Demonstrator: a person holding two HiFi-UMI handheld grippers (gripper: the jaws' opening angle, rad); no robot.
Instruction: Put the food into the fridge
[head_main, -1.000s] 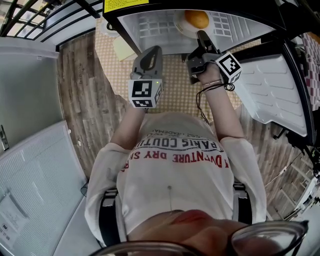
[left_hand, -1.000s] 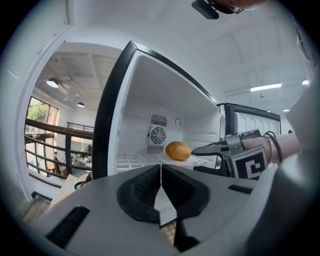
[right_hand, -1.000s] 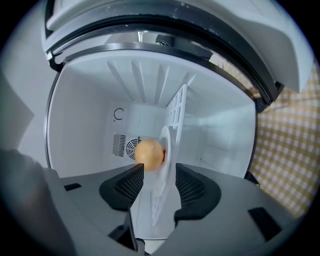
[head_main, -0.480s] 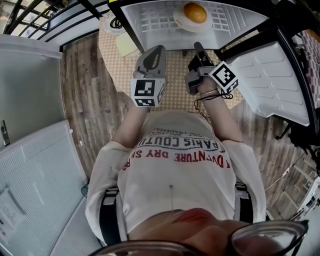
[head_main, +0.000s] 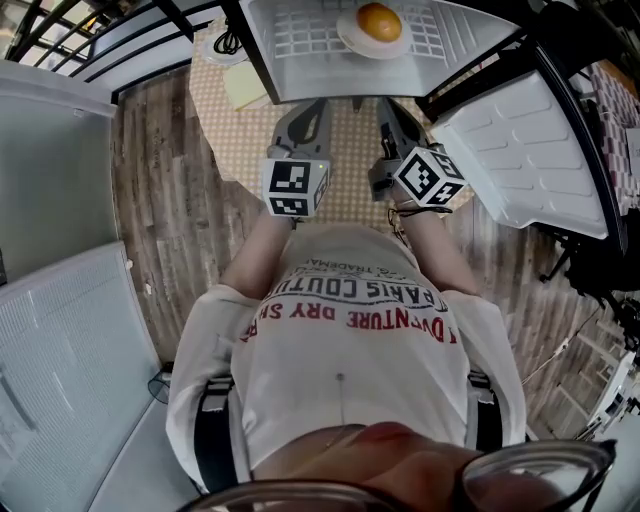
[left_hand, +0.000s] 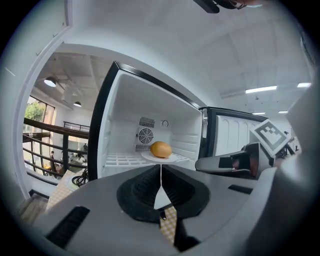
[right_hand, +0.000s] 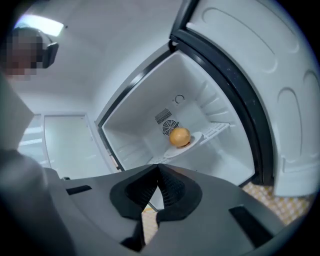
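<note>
A round orange food item (head_main: 379, 21) lies on a white plate (head_main: 350, 38) that rests on the wire shelf inside the open fridge (head_main: 300, 45). The left gripper view shows the food (left_hand: 161, 149) straight ahead past my left gripper (left_hand: 161, 168), whose jaws are shut and empty. In the right gripper view the food (right_hand: 179, 136) and plate (right_hand: 199, 139) lie beyond my right gripper (right_hand: 159, 166), also shut with nothing in it. In the head view, my left gripper (head_main: 318, 103) and right gripper (head_main: 384, 104) hang side by side just outside the fridge opening, apart from the plate.
The fridge door (head_main: 525, 160) stands swung open at the right, close to my right gripper. A checkered mat (head_main: 345, 160) covers the floor in front of the fridge. A cable and a yellow pad (head_main: 244, 88) lie at the fridge's left. White cabinets (head_main: 60, 190) stand at the left.
The right gripper has drawn back from the plate toward the person and now stands level with the left one. The plate with the food stays on the shelf.
</note>
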